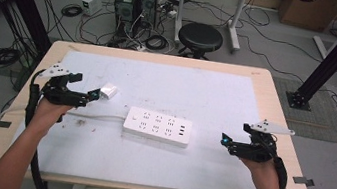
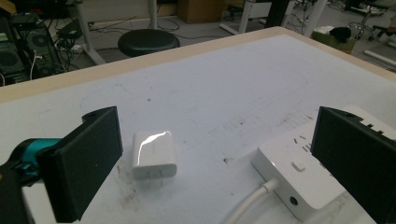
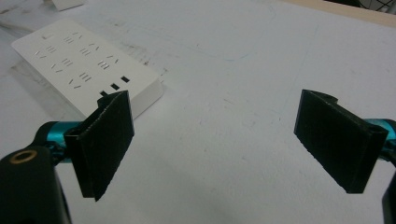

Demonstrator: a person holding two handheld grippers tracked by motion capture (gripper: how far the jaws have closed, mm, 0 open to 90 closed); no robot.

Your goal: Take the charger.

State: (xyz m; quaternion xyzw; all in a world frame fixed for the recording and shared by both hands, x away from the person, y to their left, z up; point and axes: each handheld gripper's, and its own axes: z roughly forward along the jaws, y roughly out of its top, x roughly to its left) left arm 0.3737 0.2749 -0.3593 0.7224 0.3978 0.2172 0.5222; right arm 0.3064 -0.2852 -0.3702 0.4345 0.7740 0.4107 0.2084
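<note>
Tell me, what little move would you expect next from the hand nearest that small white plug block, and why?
Probably the left gripper eases forward and down so its open jaws straddle the white charger, then closes. The charger lies flat on the table between and just ahead of the jaws, untouched, prongs toward the camera. The power strip lies beside it, and the right gripper waits open near the strip's other end.
</note>
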